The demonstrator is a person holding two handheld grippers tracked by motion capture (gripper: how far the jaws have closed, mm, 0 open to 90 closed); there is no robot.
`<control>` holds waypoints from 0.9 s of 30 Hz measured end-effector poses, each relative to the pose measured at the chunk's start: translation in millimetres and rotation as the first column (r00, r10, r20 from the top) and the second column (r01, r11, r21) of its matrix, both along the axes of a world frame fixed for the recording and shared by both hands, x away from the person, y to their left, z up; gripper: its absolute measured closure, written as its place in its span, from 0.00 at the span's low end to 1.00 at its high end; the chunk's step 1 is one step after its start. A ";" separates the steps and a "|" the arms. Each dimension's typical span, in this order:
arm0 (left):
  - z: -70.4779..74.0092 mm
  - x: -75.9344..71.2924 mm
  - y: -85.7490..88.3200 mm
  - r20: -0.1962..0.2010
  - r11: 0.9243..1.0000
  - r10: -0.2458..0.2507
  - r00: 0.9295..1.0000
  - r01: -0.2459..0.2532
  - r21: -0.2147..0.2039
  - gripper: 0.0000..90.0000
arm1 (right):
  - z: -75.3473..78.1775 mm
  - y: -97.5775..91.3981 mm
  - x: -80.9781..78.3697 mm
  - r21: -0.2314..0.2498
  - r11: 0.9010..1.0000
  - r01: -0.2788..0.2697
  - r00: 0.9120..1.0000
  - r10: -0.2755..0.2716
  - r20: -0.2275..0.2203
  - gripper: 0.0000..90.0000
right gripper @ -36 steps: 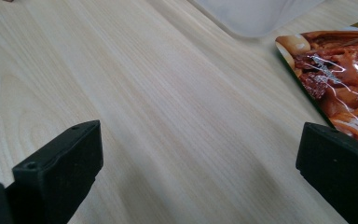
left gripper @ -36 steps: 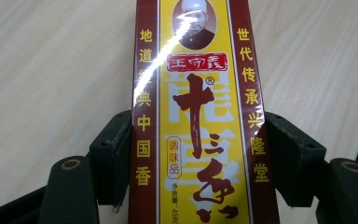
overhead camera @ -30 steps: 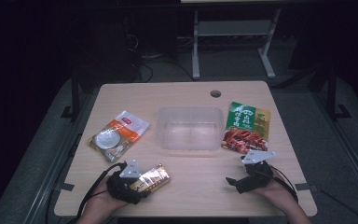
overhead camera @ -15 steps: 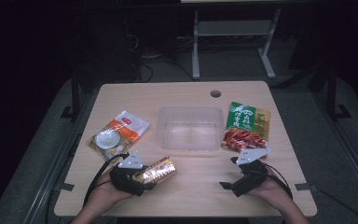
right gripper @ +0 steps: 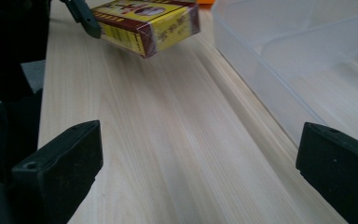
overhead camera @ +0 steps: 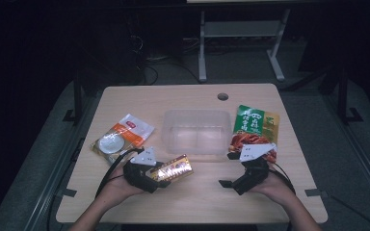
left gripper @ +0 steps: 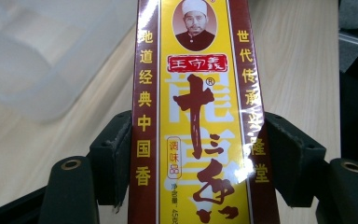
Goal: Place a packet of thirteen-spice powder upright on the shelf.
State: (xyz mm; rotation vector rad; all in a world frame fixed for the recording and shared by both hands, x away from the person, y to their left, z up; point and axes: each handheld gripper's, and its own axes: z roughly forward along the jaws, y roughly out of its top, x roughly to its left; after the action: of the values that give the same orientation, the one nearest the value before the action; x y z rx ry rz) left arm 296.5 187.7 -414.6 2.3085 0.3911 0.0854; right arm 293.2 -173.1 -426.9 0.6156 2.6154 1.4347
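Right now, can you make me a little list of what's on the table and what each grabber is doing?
Left gripper: shut on the yellow spice box, lifted off the table
Right gripper: open, holding nothing
Middle: clear plastic tub, nothing inside
Left side: orange and white packet, lying flat
Right side: green and red packet, lying flat

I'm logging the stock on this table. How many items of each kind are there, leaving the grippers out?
Flat food pouches: 2 (orange-and-white pouch, green pouch)
Yellow seasoning box: 1
Clear plastic container: 1
Total: 4
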 end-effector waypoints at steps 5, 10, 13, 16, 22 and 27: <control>5.2 7.7 -5.7 -0.001 0.999 -0.046 0.999 0.046 -0.029 0.35 | 5.1 9.2 5.9 0.005 0.999 -0.040 0.999 0.040 0.000 0.00; 12.7 14.4 -16.0 0.023 0.990 -0.125 0.992 0.126 -0.060 0.35 | 15.7 21.7 17.9 0.056 0.992 -0.111 0.994 0.111 0.005 0.00; 14.4 17.0 -19.9 0.030 0.988 -0.144 0.989 0.146 -0.050 0.35 | 19.1 27.3 23.1 0.075 0.987 -0.142 0.990 0.141 0.012 0.00; 14.9 20.1 -25.7 0.036 0.985 -0.168 0.985 0.169 -0.046 0.35 | 23.8 37.8 30.3 0.072 0.980 -0.187 0.982 0.187 0.003 0.00; 6.2 16.2 -26.1 0.034 0.976 -0.215 0.976 0.216 -0.032 0.35 | 22.4 52.5 33.2 0.062 0.963 -0.262 0.965 0.263 -0.002 0.00; 6.5 13.3 -26.6 0.040 0.969 -0.237 0.971 0.239 -0.063 0.35 | 20.9 55.0 28.2 0.053 0.957 -0.283 0.959 0.284 0.002 0.09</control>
State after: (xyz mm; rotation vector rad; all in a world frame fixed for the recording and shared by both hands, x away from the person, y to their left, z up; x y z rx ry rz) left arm 309.8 161.1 -408.1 2.2669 0.0971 -0.0098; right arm 321.4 -118.2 -406.0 0.2537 2.7667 1.5820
